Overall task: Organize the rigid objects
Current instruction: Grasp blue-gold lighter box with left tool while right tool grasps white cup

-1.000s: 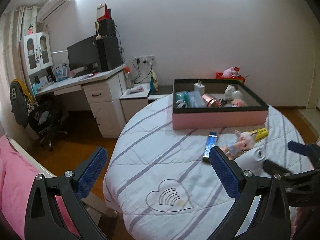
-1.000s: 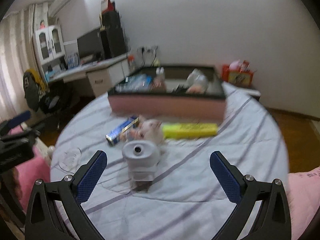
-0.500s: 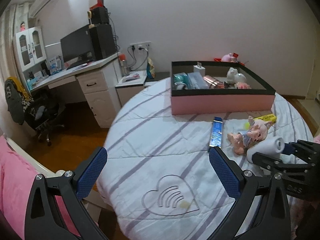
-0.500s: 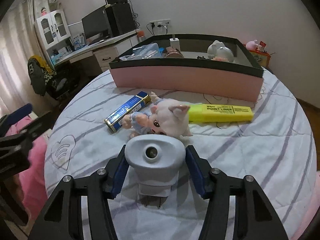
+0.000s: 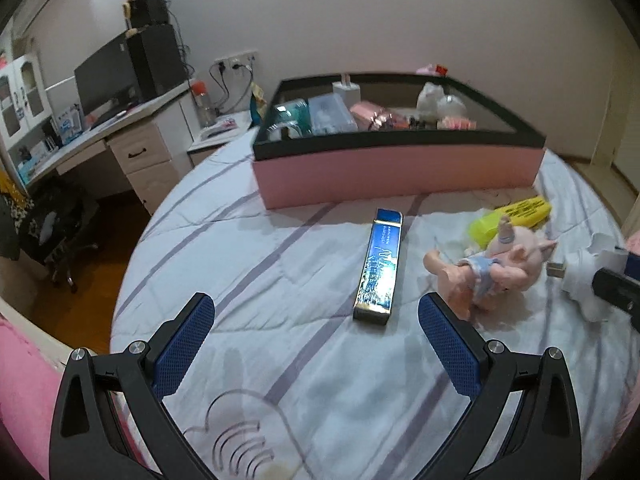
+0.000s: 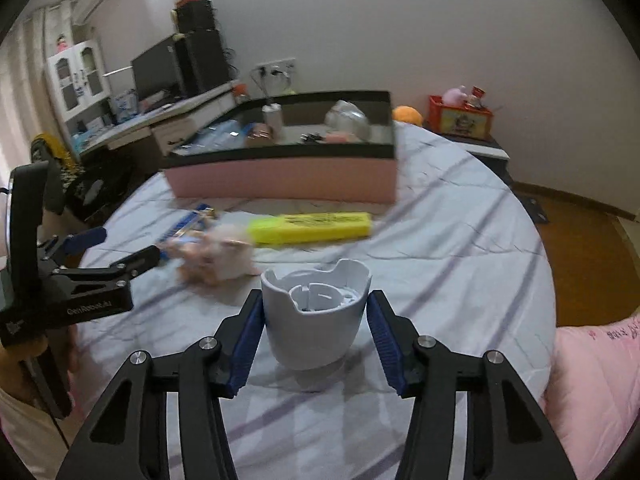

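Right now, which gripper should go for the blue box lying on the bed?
Left. The left gripper is open and empty, with the blue box lying just ahead between its fingers. The right gripper is shut on the white plug-in device, so it is occupied.

both views are dim, lit by soft indoor light from the ceiling at upper left, where the wall glows brightest. fisheye bending curves the pink box [image 5: 396, 176] and darkens the corners. the left wrist view is mostly sharp. the right wrist view shows motion blur: the doll [image 6: 216, 258] and yellow box [image 6: 310, 227] smear, while the white plug-in device [image 6: 316, 312] stays crisp. shadows are faint.
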### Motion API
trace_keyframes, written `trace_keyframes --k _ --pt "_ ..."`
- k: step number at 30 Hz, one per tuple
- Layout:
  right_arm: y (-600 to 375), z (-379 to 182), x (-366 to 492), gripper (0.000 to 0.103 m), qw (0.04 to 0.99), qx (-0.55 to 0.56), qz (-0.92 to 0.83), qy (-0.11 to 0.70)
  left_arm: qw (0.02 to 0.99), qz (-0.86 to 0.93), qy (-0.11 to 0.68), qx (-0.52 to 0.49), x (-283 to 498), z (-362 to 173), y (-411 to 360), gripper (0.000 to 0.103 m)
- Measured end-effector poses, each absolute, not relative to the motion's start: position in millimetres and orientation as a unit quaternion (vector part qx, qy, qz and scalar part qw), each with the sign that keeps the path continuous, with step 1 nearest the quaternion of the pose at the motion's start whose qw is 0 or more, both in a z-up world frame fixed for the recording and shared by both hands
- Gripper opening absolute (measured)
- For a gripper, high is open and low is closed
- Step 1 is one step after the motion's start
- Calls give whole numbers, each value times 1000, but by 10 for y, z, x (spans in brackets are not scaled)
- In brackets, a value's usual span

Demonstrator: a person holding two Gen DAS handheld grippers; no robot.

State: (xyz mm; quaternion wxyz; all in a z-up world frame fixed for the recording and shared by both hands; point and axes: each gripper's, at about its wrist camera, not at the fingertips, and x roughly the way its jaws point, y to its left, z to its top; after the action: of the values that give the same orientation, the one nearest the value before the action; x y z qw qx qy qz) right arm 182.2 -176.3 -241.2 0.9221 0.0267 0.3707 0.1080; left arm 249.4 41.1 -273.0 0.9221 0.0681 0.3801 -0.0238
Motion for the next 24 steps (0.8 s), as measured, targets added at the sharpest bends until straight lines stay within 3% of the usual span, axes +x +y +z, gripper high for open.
trace_keyframes --k 9,17,24 --pt "-1837 -2455 2011 54 921 44 120 367 900 -38 428 74 2856 -2845 331 101" --pt "-1876 -2489 2001 54 922 57 120 365 897 -111 418 87 2835 -2812 165 21" --pt "-1853 -2531 1994 56 918 62 122 372 903 -97 410 81 2656 -2779 233 20"
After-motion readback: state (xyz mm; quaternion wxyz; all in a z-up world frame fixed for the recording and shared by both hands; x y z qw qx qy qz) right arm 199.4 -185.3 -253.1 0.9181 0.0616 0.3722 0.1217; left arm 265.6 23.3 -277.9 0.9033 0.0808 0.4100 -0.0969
